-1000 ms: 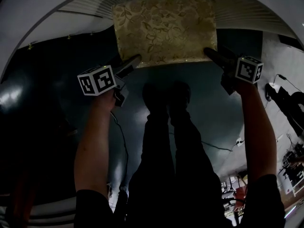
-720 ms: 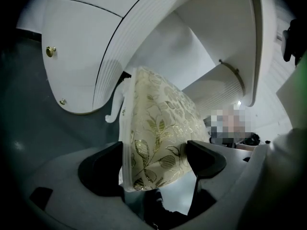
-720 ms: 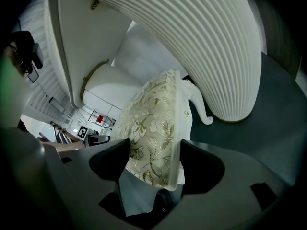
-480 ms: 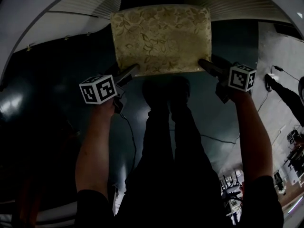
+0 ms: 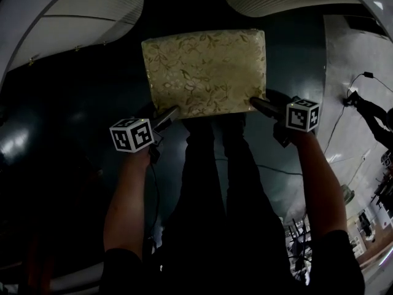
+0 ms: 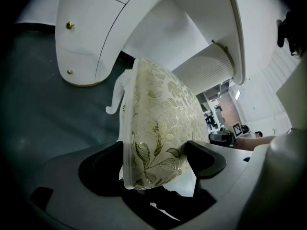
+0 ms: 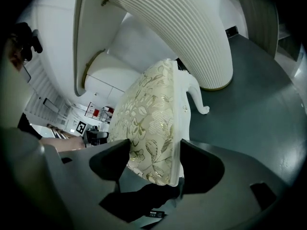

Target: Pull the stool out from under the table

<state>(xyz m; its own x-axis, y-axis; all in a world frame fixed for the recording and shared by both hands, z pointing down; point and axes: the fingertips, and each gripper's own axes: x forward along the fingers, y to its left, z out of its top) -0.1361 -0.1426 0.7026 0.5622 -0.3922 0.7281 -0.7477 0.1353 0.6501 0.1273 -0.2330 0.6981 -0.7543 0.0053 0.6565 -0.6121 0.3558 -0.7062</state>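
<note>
While both grippers clamp its near corners, the square gold floral-cushioned stool [image 5: 206, 72] stands on the glossy dark grey floor [image 5: 61, 128].

Seen from the head view, the left gripper [image 5: 169, 114] and right gripper [image 5: 258, 105] meet the seat's near edge; curved parts of the white ribbed table [image 5: 67, 23] flank its far side, open floor lies either side, and dark trousers [image 5: 221, 195] hide the floor just below. From the left gripper view, the jaws are closed on a cushion corner [image 6: 163, 128], with a white curved stool leg [image 6: 117, 97] behind and the table [image 6: 144, 28] overhead. From the right gripper view, the jaws pinch the opposite corner [image 7: 148, 123]; another leg [image 7: 196, 97] touches the floor near the ribbed table base [image 7: 182, 28]. Dim, distant room clutter is unreadable.
</note>
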